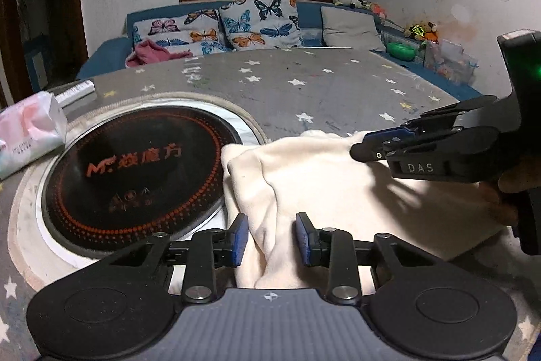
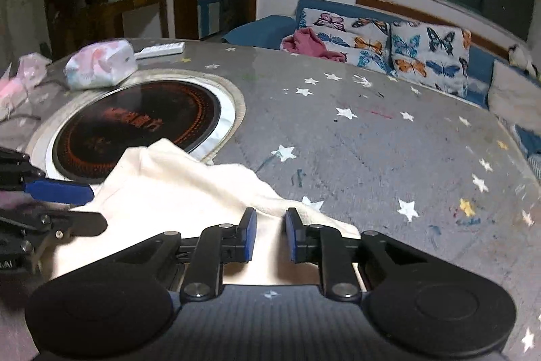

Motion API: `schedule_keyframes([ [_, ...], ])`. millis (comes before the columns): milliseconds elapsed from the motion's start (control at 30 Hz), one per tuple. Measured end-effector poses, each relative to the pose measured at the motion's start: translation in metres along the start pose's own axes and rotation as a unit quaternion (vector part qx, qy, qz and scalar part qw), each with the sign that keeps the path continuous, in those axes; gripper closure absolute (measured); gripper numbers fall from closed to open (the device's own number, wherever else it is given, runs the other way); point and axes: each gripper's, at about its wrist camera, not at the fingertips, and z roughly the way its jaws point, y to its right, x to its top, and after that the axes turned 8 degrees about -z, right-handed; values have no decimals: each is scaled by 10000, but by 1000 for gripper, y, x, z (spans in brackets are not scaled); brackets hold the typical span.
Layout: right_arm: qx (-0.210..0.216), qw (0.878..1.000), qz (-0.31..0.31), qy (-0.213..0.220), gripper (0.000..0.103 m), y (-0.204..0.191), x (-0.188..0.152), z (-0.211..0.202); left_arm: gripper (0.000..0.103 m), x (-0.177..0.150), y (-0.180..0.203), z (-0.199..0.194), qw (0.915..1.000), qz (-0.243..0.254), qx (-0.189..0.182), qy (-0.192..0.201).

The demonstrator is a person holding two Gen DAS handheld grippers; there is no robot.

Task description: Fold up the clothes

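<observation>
A cream fleece garment lies bunched on the grey star-print table, partly over the edge of the black round cooktop. My left gripper is open, its blue pads on either side of a raised fold at the garment's near edge. My right gripper is open over the garment's near right edge. In the left wrist view the right gripper comes in from the right above the cloth. In the right wrist view the left gripper shows at the left edge.
A tissue pack and a white remote sit beyond the cooktop. A grey and pink cloth pile lies at the table's far left. A blue sofa with butterfly cushions and a pink garment stands behind the table.
</observation>
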Motion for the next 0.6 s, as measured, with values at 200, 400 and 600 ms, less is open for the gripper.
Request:
schedule_keyframes([
  [200, 95, 9999, -83, 2, 85, -2, -8, -11, 69, -13, 4, -15, 9995, -87, -273, -131],
  [400, 231, 9997, -91, 42, 85, -11, -25, -34, 69, -24, 14, -37, 9992, 114, -358, -129],
  [600, 432, 9980, 448, 114, 88, 0, -17, -40, 70, 3, 17, -35, 9993, 115, -332, 141],
])
